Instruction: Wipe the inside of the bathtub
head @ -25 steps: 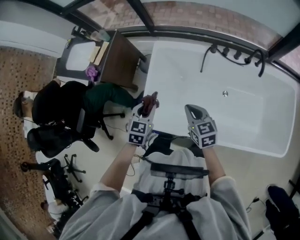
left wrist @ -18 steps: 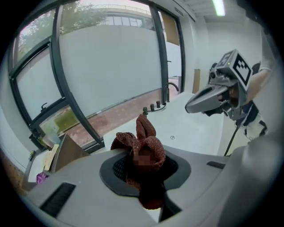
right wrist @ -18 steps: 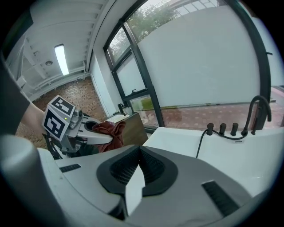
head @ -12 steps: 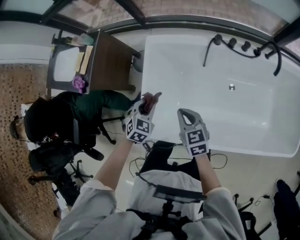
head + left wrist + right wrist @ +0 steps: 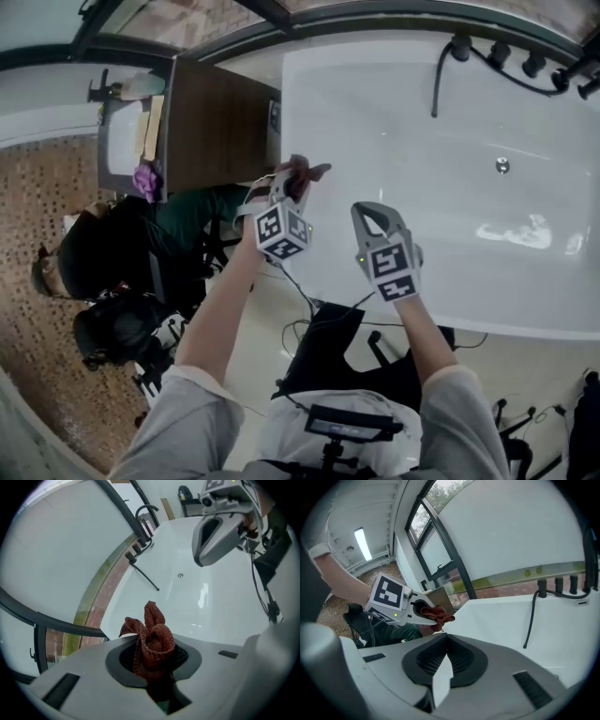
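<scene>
The white bathtub (image 5: 422, 122) fills the upper right of the head view, with its drain (image 5: 502, 166) and a black shower hose (image 5: 439, 80) at the far rim. My left gripper (image 5: 292, 187) is shut on a bunched reddish-brown cloth (image 5: 304, 173) and hovers at the tub's near left corner. In the left gripper view the cloth (image 5: 152, 641) sticks up between the jaws above the tub (image 5: 211, 602). My right gripper (image 5: 373, 217) is over the near rim, jaws together with nothing held; in its own view the right gripper (image 5: 443, 667) faces the left gripper (image 5: 419, 611).
A brown wooden table (image 5: 216, 122) stands left of the tub, with a white basin (image 5: 120, 131) beyond it. A person in dark clothes (image 5: 103, 244) sits on an office chair at the left. A black bag (image 5: 328, 352) and cables (image 5: 305, 295) lie on the floor below the rim.
Both grippers have moved forward and now reach the tub's near rim. The tub shows larger and nearer. The cloth stays held in the left gripper.
</scene>
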Available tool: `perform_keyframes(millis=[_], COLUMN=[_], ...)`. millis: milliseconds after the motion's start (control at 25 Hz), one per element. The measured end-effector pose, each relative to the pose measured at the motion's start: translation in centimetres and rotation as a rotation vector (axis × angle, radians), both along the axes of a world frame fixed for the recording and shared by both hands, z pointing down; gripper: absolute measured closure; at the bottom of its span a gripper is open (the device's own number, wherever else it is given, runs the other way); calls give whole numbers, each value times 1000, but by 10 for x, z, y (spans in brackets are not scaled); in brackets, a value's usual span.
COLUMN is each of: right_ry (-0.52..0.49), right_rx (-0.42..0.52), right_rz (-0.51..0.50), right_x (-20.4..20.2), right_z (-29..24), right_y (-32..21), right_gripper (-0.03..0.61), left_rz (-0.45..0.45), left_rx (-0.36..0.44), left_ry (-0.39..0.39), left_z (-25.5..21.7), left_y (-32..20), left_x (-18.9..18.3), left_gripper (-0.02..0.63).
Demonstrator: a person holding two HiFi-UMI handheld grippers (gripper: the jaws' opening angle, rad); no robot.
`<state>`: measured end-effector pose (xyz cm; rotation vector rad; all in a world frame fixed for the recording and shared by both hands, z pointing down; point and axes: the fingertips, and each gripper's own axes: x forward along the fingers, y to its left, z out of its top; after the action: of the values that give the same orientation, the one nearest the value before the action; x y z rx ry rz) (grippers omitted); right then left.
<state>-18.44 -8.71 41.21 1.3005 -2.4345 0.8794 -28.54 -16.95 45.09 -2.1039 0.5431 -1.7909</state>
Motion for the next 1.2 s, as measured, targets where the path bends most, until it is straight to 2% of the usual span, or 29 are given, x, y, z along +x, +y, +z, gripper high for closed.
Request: perform_keyframes(millis=[240,600,760,920,1200], right_ry=[-20,-76,-91,-93,-89], right_rx=[28,35,27,17,-8], right_rz=[-6,17,28,37,37], right_x=[-19,-33,-28,-20,-13], right_z=[30,45,53,60,86], right_y=[-33,-57,-61,-65,-67], right_gripper=[569,569,569,570,569], left_rz=[115,321,359,355,298], left_rx=[0,-50,-70,-99,-161], left_ry=[-150,-395,-511,-551,-557], left_z=[50,106,125,138,167], left_y=[-49,-93,-108,-120,-134], left_x=[-6,-13,-25,-30,-25], left_gripper=[528,528,529,529,531])
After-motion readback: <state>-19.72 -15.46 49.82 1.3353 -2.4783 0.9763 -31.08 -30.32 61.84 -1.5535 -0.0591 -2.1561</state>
